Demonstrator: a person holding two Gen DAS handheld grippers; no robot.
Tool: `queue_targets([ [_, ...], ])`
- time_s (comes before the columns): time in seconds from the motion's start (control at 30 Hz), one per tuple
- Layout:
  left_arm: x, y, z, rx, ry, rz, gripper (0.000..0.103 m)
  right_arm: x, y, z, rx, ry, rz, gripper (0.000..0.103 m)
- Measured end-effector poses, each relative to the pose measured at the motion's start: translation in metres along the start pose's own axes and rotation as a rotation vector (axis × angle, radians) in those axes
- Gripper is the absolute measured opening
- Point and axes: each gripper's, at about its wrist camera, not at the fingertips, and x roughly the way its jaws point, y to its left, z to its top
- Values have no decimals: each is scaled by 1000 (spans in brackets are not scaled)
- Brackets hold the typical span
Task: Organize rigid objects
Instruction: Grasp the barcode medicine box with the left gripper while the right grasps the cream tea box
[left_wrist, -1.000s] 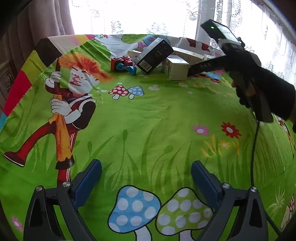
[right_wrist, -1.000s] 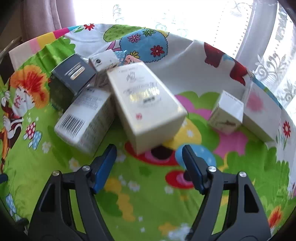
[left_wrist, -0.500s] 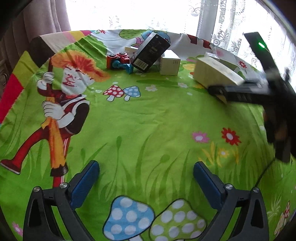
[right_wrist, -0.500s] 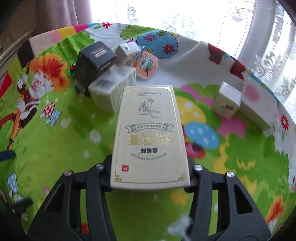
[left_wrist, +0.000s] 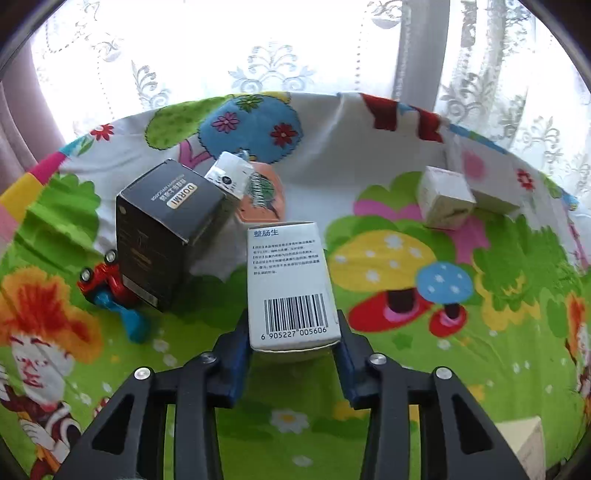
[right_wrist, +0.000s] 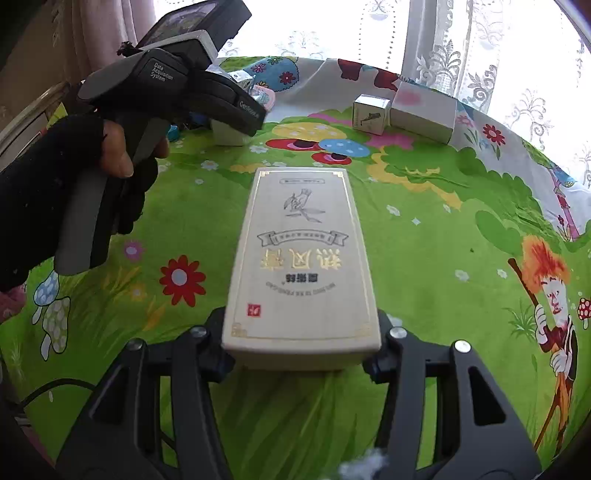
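Cartons held in both grippers. Left gripper (left_wrist: 293, 343) clamps the white barcode carton (left_wrist: 290, 284) by its long side walls; black box (left_wrist: 162, 229) stands at ten o'clock. Right gripper (right_wrist: 301, 354) grips the cream carton (right_wrist: 301, 266) likewise. Both look light, stiff, crushable cardboard; side-wall holds near the end suit them.

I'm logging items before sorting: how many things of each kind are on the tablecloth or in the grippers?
Cardboard boxes: 6 (black box, white barcoded box, small white box, cream cube box, pink-spotted white box, cream gold-lettered box)
Red-and-blue toy vehicle: 1
Peach octagonal piece: 1
Total: 8
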Motion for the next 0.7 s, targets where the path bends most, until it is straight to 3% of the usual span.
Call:
queue_targets([
  [0.07,-23,-5,-34,21,-12,-94,41,0,1,-1,-2,-1,-3,57],
  [0.17,-70,3,-103,55,-58,-143,41,0,0,-2,0,-1,-1,57],
  [0.33,-122,54,-173,38,-66,-61,42,1,4,-1,-15,3,11,64],
  [0.4,-126,71,-176,40,-50,-8,42,3,5,1,-17,5,12,67],
  [0.47,-124,83,-174,18,-21,-29,43,3,5,1,-16,5,11,68],
  [0.57,-112,81,-168,10,17,-1,45,3,5,0,-13,6,8,69],
  [0.63,-109,77,-167,16,19,28,58,3,4,0,-11,8,2,71],
  [0.7,-105,78,-168,-13,28,26,63,3,3,0,-6,10,0,73],
])
